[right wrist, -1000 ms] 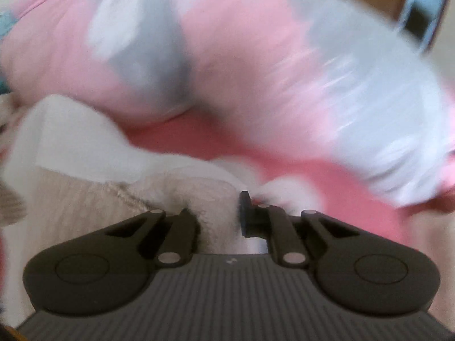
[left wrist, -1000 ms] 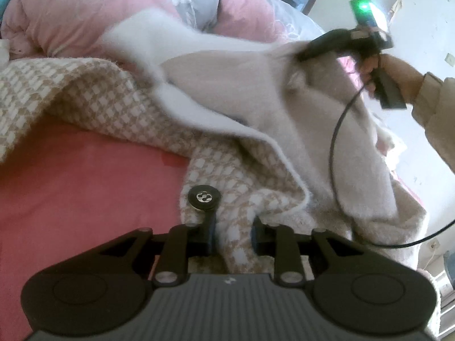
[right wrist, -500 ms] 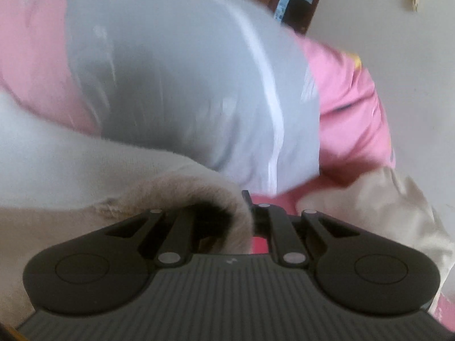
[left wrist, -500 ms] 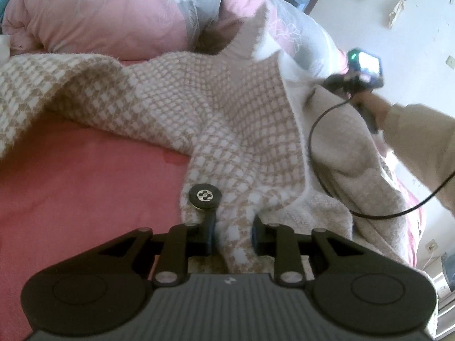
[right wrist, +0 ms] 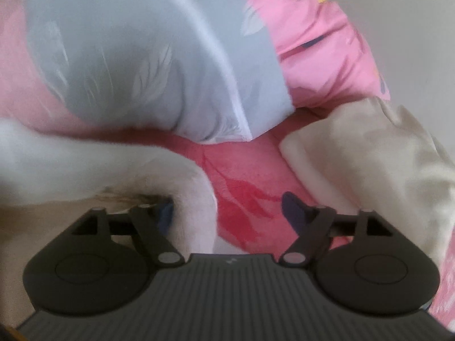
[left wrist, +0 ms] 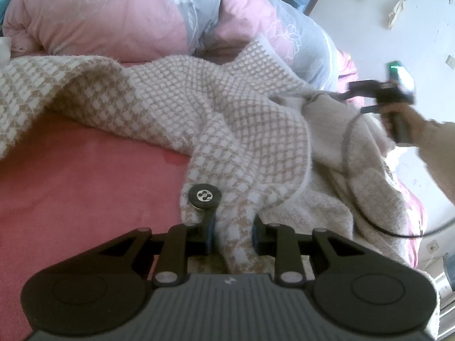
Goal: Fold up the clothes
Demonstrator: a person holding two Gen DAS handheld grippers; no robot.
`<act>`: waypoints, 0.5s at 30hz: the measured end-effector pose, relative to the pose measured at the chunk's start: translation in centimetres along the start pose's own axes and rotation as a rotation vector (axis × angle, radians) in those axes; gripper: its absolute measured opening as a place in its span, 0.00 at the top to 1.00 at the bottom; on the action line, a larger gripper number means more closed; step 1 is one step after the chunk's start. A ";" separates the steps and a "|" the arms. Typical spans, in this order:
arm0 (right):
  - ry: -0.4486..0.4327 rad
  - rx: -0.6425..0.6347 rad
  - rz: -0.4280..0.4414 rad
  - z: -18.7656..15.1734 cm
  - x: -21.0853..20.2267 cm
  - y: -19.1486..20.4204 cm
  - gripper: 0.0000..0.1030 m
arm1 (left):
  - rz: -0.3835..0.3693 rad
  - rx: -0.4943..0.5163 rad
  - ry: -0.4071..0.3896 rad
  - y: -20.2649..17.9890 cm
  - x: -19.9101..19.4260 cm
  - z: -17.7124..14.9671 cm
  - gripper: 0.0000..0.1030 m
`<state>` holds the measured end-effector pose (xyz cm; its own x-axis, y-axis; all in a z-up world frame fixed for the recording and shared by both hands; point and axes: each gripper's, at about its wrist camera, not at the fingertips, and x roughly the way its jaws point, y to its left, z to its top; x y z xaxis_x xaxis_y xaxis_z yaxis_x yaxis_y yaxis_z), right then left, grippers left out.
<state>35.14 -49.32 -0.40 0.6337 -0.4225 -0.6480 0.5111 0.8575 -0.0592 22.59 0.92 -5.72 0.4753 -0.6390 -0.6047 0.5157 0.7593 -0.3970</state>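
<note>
Pinching a fold of the checked sweater point(left wrist: 227, 119), my left gripper point(left wrist: 231, 234) shows its jaws pressed on fabric. Only the right wrist view shows my right gripper point(right wrist: 227, 213): jaws just sprung apart, sweater edge lying loose by the left pad, red bed sheet point(right wrist: 244, 176) showing between.

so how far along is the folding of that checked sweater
Early. One part of the checked sweater lies turned over, its plain inner side up, but the rest lies rumpled on the red sheet. The left gripper pinches an edge. The right gripper, jaws just opened, has let go. Squaring and the remaining folds are left.
</note>
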 end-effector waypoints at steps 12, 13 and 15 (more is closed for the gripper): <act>0.167 0.219 0.430 -7.7 -12.6 -6.7 0.16 | 0.026 0.007 -0.026 -0.6 -0.3 -0.2 0.72; 0.187 0.202 0.454 -8.7 -13.1 -6.1 0.15 | 0.027 0.005 -0.028 -0.6 -0.3 -0.2 0.72; 0.220 0.126 0.473 -10.5 -13.4 -4.0 0.14 | 0.029 0.001 -0.033 -0.6 -0.4 -0.3 0.72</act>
<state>18.51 -44.04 0.59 0.6821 0.0850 -0.7263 0.2733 0.8916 0.3611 21.89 0.76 -5.39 0.5136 -0.6201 -0.5930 0.5021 0.7777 -0.3784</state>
